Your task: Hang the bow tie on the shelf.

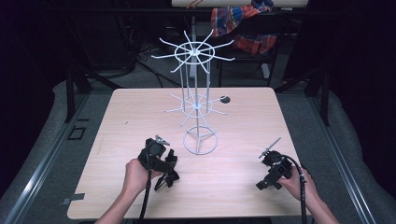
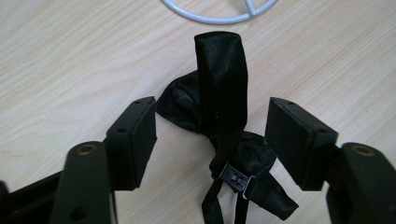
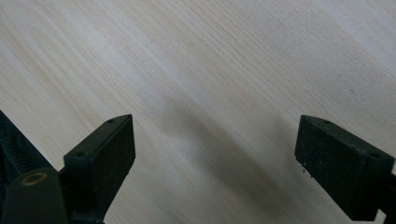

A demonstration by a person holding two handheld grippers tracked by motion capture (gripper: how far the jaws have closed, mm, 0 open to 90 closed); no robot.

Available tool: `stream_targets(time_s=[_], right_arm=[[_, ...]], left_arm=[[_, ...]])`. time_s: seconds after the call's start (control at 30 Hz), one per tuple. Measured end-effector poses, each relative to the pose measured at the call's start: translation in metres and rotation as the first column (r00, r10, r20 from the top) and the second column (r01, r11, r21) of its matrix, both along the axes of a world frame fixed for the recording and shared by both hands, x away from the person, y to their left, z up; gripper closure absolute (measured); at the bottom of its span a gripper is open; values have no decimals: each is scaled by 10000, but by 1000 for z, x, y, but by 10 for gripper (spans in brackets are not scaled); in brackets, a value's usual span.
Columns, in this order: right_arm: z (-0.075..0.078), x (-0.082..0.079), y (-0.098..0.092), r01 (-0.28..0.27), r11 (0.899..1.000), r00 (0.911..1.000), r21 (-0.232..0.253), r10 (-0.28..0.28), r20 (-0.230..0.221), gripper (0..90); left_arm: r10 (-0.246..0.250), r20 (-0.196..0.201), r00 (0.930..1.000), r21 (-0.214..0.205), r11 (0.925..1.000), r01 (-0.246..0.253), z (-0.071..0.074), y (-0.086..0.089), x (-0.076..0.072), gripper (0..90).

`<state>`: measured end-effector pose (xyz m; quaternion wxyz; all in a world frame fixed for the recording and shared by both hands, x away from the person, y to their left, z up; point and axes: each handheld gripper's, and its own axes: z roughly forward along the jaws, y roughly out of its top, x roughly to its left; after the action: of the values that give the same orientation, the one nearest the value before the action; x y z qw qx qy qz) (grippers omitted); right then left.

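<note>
A black satin bow tie (image 2: pixel 219 93) with a strap and clasp lies on the wooden table (image 1: pixel 130 116), just in front of the round base (image 2: pixel 205 18) of a white wire display stand (image 1: pixel 196 105). My left gripper (image 2: pixel 212 116) is open, its two jaws either side of the bow tie, apart from the cloth. In the high view the left gripper (image 1: pixel 167 164) is left of the stand's base and the bow tie (image 1: pixel 164 181) shows beneath it. My right gripper (image 1: pixel 265 183) is at the table's front right, open over bare wood (image 3: pixel 212 140).
The stand has two tiers of spoke hooks (image 1: pixel 194 49) reaching outward above the table's middle. A small dark round hole (image 1: pixel 225 99) sits on the table behind it. A plaid cloth (image 1: pixel 243 23) hangs beyond the far edge. Grey floor surrounds the table.
</note>
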<state>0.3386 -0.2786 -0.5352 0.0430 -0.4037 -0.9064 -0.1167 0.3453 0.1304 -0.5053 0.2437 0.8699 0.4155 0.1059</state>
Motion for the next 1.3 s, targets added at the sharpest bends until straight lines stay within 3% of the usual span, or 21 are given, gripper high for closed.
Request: stream_targets(time_s=[0.1,0.17,0.3,0.5,0.67,0.7,0.73,0.77,0.83,0.93,0.97,1.2,1.27,1.3], right_arm=[[-2,-2,1,242,9996,9997,125,-243,87,121],[-1,-2,1,246,9997,9996,36,-247,117,121],[0,-1,0,132,9998,9998,113,-134,144,121],[1,0,0,-82,9999,10000,-58,82,-13,121],[1,0,0,-76,10000,10000,-40,75,-20,121],[-2,-2,1,344,9989,9992,306,-349,172,121],[-2,-2,1,344,9989,9992,306,-349,172,121],[0,0,0,-44,10000,10000,-9,44,-1,121],[-1,-1,0,112,9999,9999,112,-113,68,121],[1,1,-1,-123,9999,9999,-48,123,-7,121],[-1,-1,0,121,9998,9999,130,-122,104,121],[1,1,-1,-121,9999,9999,-62,121,-17,121],[-1,-1,0,138,9998,9999,147,-140,95,121],[4,4,-2,-570,9975,9981,-420,561,-237,121]], left_arm=[[-122,97,9999,17,9999,122,1,0,-1,476],[-168,166,9997,45,9998,168,2,0,-1,503],[-406,199,9990,78,9992,404,1,0,-3,625],[-453,218,9987,25,9990,452,1,0,-3,728],[-431,216,9988,23,9991,430,1,0,-4,766],[-440,213,9988,26,9990,440,1,1,-4,786],[-446,218,9988,21,9990,446,1,1,-4,786],[-454,252,9986,32,9990,454,1,1,-4,796],[-426,319,9986,14,9991,426,2,1,-4,820],[-455,318,9985,-13,9990,456,4,2,-5,843],[-433,328,9985,-38,9990,435,5,2,-5,849],[-486,448,9978,-290,9983,499,9,4,-6,849],[-496,507,9975,-261,9984,510,10,5,-6,852],[-495,516,9974,-271,9983,509,11,5,-6,853]])
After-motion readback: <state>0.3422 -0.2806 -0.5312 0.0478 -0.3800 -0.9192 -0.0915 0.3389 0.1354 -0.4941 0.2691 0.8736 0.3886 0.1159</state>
